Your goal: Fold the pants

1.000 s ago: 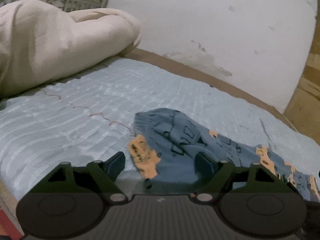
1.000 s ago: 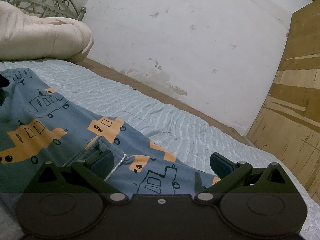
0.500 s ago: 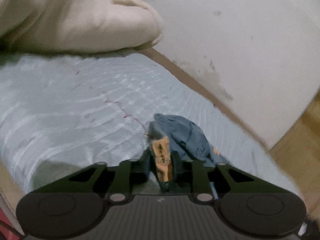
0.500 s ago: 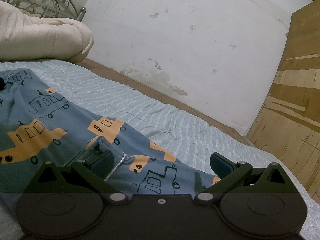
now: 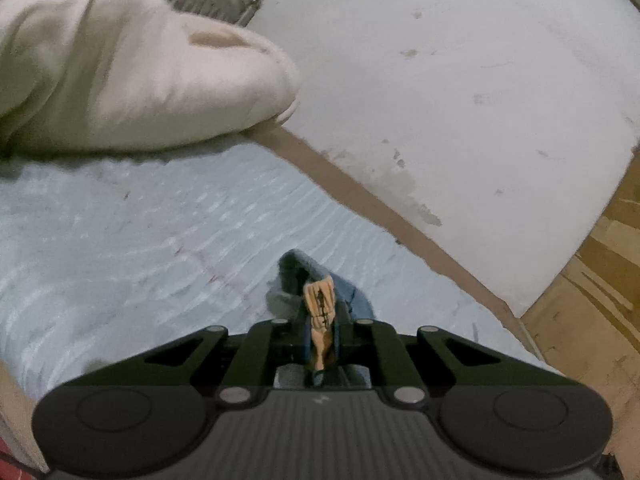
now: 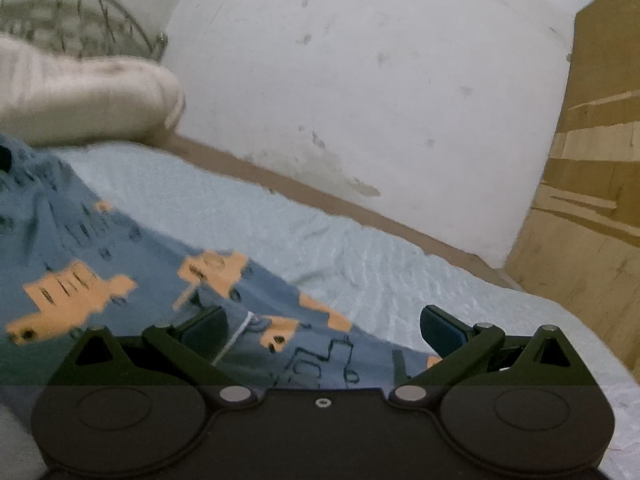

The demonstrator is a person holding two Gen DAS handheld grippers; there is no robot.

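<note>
While left fingers (image 5: 320, 330) pinch half-hidden pants (image 5: 318, 304) — right fingers (image 6: 324, 326) gape, blurred.

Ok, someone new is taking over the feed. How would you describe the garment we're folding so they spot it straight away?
Start from the pale blue ribbed bedspread that runs along the white wall. The pants lie spread on it, below the cream duvet heaped at the headboard end. They are the only printed cloth there: blue-grey with orange vehicle shapes. The left gripper pinches one end.

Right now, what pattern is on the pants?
Blue pants with orange vehicle shapes and dark outline drawings, clearest in the right wrist view.
</note>
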